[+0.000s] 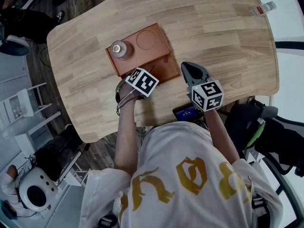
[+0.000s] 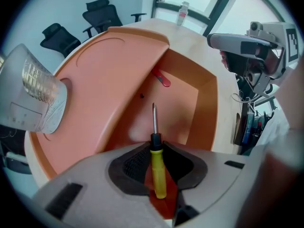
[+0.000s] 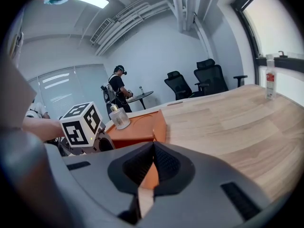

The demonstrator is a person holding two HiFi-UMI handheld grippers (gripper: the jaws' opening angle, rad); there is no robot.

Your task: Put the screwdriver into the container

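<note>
In left tool (image 2: 156, 150), yellow-handled screwdriver (image 2: 158, 172)

You work at a pale wooden table (image 1: 223, 27) on dark plank flooring (image 1: 95, 1); black office chairs (image 3: 209, 77) line a grey wall (image 3: 152, 56) beside a bright window (image 3: 273, 37), ceiling panel (image 3: 95, 0) lit.

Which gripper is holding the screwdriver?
The left gripper, shut on the yellow-handled screwdriver pointing into the orange tray; the right gripper is shut on nothing.

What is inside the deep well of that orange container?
A small red object lies there in the container. The left gripper, holding the screwdriver, hides its near floor.
</note>
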